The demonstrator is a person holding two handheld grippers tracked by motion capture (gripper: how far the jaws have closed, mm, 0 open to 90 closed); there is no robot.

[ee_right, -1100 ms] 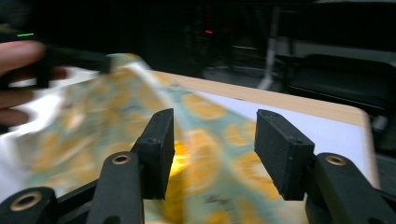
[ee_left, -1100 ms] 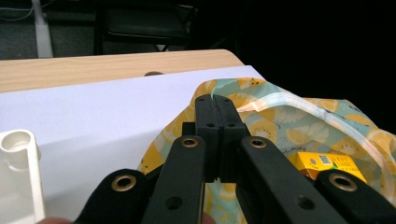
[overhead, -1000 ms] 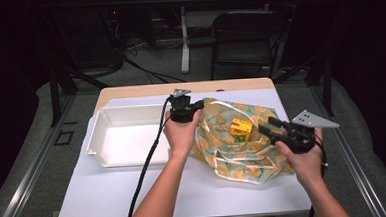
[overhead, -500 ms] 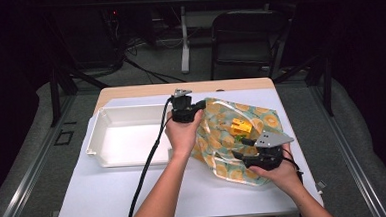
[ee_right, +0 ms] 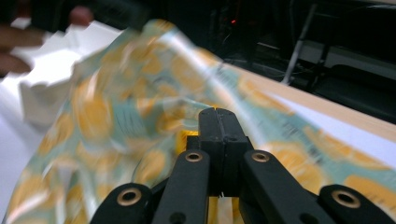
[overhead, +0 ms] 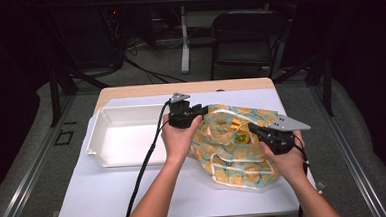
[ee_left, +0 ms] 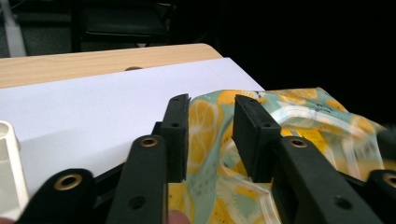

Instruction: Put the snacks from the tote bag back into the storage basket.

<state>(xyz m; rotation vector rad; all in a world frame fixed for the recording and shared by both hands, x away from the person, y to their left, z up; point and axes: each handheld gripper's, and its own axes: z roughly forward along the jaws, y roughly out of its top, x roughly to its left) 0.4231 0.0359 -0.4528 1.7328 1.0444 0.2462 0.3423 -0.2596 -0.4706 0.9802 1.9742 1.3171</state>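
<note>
High view: a person's two forearms come in from the bottom, each hand holding a gripper at a lemon-print bag [overhead: 233, 149] that lies on the white sheet [overhead: 110, 193] covering the table [overhead: 145, 89].
Bag: clear plastic printed with yellow lemon slices on pale green, crumpled, lying on the right half of the sheet, just right of the white tray [overhead: 125, 142]; something yellow shows through its upper side.
Left gripper [overhead: 200, 109]: held over the bag's upper left corner, pointing right, next to the tray's right end.
Left gripper jaws: a narrow gap stands between them, and they have just been opening; in the left gripper view [ee_left: 212, 135] the bag's edge runs up through that gap, with lemon print showing between the two pads.
Left gripper hold: the pads do not press on the bag; the near pad may brush the plastic, but I cannot tell for sure.
Right gripper [overhead: 254, 129]: over the bag's right side, pointing left toward the bag's middle, with its grey plate sticking out to the right.
Right gripper jaws: fully together, having just closed; in the right gripper view [ee_right: 218, 122] the two pads meet with no gap.
Right gripper hold: the bag is blurred behind the tips; whether a fold is pinched I cannot tell.
Tray: empty, left of the bag.
</note>
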